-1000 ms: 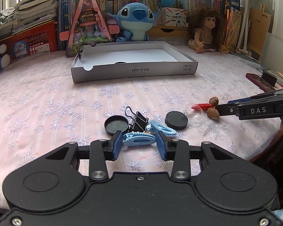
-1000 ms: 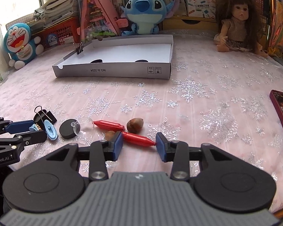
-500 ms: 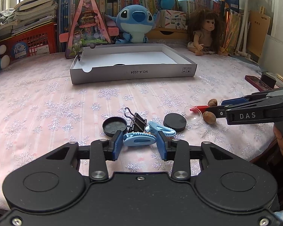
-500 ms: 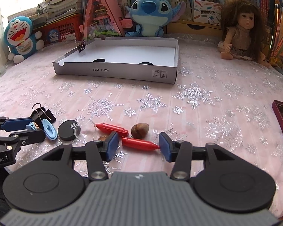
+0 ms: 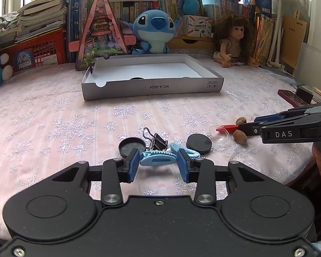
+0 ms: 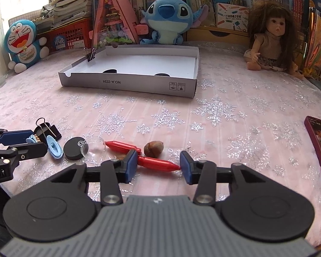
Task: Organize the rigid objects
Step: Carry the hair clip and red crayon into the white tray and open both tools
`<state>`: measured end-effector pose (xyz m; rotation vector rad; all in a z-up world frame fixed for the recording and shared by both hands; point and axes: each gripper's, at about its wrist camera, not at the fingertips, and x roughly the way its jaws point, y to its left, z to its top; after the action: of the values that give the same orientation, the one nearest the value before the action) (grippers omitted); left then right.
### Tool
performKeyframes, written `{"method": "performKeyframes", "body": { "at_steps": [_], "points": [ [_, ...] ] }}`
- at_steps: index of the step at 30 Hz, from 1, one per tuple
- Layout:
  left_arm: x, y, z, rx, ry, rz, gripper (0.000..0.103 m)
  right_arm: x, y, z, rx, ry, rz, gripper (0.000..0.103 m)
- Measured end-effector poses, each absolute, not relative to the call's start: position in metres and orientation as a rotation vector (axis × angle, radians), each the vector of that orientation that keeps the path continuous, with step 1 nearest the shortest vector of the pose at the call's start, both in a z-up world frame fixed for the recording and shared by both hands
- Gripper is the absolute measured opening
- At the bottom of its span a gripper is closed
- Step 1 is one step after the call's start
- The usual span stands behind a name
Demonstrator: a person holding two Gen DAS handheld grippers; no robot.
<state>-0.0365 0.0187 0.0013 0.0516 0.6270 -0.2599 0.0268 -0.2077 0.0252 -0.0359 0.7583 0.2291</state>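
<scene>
I worried the red crayon (image 6: 155, 163) could spin or pop out, because my right gripper (image 6: 158, 167) was closing on it end to end, one pad on its butt, the tip just off the other. My left gripper (image 5: 158, 166) tilted down, squeezing the blue hair clip (image 5: 157, 160). The white box (image 5: 152, 86) sat far ahead.

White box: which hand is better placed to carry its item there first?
Left. The left gripper is shut on the blue clip, facing the white box; the right gripper has its jaws closing around the red crayon.
</scene>
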Motion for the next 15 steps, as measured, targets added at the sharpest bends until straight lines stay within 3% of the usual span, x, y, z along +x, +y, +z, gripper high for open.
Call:
{"method": "performKeyframes", "body": {
  "at_steps": [15],
  "points": [
    [-0.021, 0.033, 0.015, 0.021, 0.595, -0.212, 0.037, 0.035, -0.225, 0.036, -0.032, 0.702, 0.156, 0.049]
  ]
}}
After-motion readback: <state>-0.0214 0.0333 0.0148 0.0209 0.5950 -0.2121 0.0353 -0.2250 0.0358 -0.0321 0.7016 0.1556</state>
